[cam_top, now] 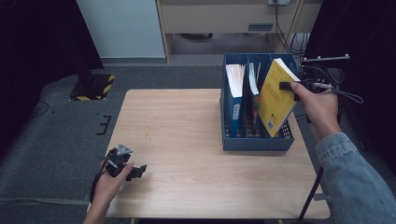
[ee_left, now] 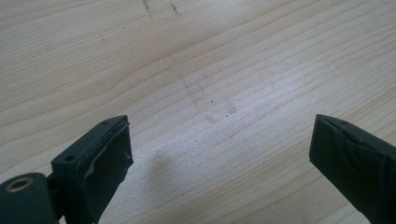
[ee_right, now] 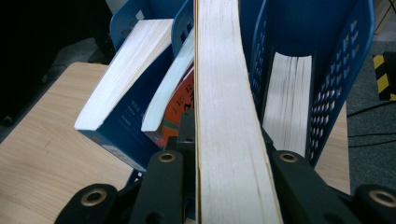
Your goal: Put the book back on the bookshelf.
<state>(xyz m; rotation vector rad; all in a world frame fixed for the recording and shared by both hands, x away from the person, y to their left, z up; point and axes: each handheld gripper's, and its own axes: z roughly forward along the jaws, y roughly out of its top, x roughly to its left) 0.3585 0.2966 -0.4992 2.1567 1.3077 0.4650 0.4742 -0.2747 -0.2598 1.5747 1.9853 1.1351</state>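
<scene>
1. Up at the far right of the table (cam_top: 187, 140), the right gripper (cam_top: 290, 86) has its fingers (ee_right: 163, 186) clamped on a yellow book (cam_top: 276, 99), one on each cover, near the book's top right edge.
2. The right hand (cam_top: 320, 107) wraps the gripper's body from behind, with the forearm in a denim sleeve (cam_top: 359, 182) coming up from the lower right corner of the high view.
3. The yellow book is tilted, its top leaning right toward the hand and its lower end down in the rightmost slot of a blue file rack (cam_top: 257, 140).
4. Seen from the right gripper view, the book's pale page edge (ee_right: 229, 116) runs straight up between the two black fingers, with the rack's blue perforated wall (ee_right: 345, 70) just beside it.
5. Two other books stand in the rack: a blue one (cam_top: 235, 100) in the left slot and a thinner one with a red cover (cam_top: 252, 93) in the middle slot, both leaning.
6. Over at the near left corner of the table, the left hand (cam_top: 109, 184) holds the left gripper (cam_top: 139, 171) low over the wood, wrist bent in from the table's edge.
7. Its fingers (ee_left: 100, 158) stand wide apart with only bare table between them, well apart from the rack.
</scene>
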